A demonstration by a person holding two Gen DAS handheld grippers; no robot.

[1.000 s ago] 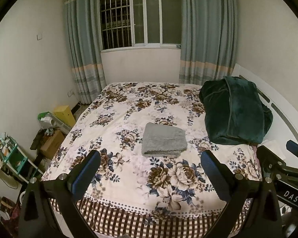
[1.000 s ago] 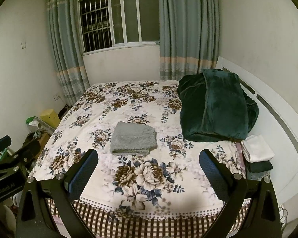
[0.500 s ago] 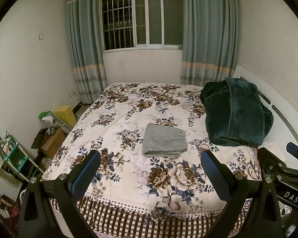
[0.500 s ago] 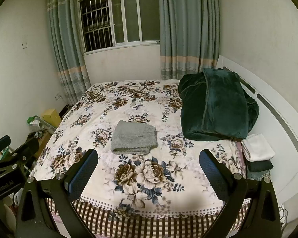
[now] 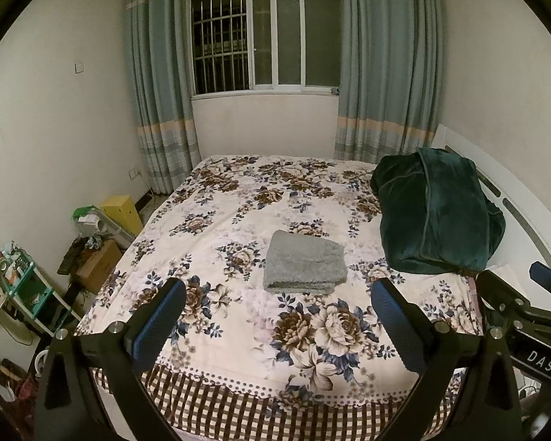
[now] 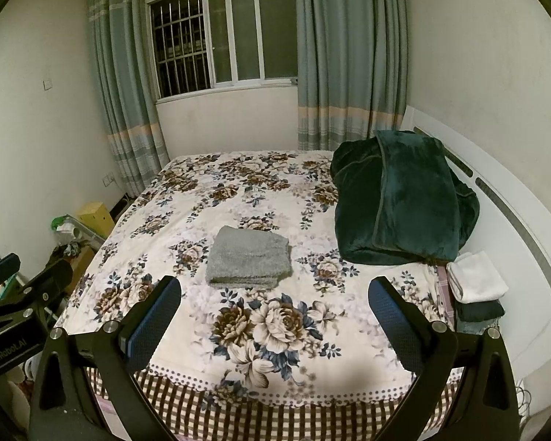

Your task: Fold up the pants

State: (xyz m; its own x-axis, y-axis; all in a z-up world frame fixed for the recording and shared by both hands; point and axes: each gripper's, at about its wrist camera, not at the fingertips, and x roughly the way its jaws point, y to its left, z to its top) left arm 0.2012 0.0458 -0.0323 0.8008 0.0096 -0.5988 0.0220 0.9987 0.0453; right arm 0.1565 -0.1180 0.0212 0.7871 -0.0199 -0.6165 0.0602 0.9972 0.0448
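The grey pants lie folded into a neat rectangle on the flowered bedspread, near the middle of the bed; they also show in the right wrist view. My left gripper is open and empty, held back over the foot edge of the bed, well short of the pants. My right gripper is open and empty too, at about the same distance. Each gripper shows at the edge of the other's view.
A dark green blanket is piled at the right by the white headboard. Folded white and dark cloths sit at the bed's right corner. Boxes and a small shelf crowd the floor on the left.
Both grippers have drifted slightly, so the view has tilted up a little. The pants have not moved and both grippers stay open.
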